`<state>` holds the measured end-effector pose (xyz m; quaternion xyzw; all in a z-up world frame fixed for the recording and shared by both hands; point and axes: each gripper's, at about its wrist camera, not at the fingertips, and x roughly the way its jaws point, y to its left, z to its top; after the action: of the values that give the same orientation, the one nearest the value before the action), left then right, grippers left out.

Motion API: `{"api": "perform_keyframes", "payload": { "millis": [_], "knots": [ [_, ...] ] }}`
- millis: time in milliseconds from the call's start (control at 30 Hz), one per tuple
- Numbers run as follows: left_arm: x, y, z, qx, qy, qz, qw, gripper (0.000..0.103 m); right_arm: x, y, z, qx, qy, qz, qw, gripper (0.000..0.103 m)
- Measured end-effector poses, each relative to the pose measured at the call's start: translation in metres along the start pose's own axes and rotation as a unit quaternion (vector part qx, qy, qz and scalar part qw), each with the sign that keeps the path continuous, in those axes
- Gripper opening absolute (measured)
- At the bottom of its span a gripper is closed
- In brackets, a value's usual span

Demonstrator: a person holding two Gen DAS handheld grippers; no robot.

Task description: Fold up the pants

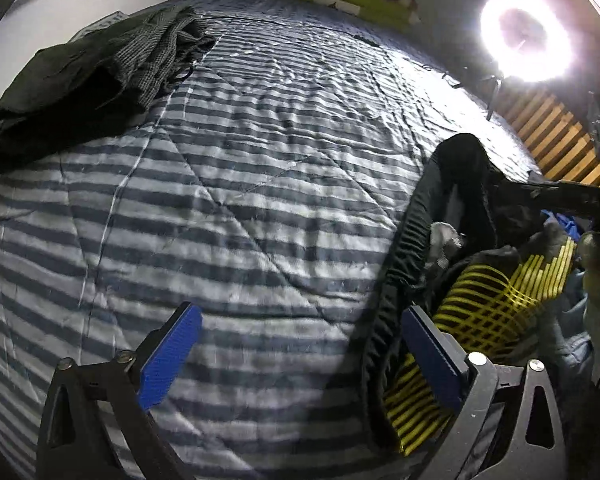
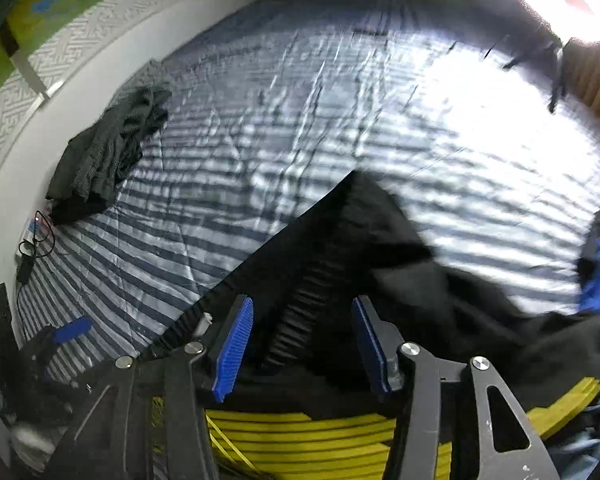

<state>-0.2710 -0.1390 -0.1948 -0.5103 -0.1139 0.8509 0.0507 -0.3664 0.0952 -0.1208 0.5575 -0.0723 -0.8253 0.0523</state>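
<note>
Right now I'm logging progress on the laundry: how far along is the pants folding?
Done: a dark pile already lies at the far left of the striped bed cover. In hand: nothing gripped; the left tongs and right tongs are open, the right ones over the black pants hanging out of the yellow basket. Left: pull those pants out, spread and fold them. More clothes remain in the basket.
</note>
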Motion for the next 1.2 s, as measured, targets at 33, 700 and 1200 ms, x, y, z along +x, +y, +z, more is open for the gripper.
{"api": "perform_keyframes", "payload": {
  "millis": [33,700,1200],
  "knots": [
    [0.003,0.000,0.002,0.000,0.002,0.002,1.0000,0.097,0.007,0.005,-0.003,-0.004,0.014,-0.016,1.000,0.050],
    [0.043,-0.040,0.018,0.032,0.037,-0.002,0.9988,0.098,-0.066,-0.068,-0.058,-0.002,-0.006,-0.105,0.994,0.004],
    [0.033,-0.064,-0.003,0.082,0.024,-0.014,0.9963,0.030,-0.097,-0.097,-0.092,0.020,-0.032,-0.120,0.992,0.004]
  ]
}}
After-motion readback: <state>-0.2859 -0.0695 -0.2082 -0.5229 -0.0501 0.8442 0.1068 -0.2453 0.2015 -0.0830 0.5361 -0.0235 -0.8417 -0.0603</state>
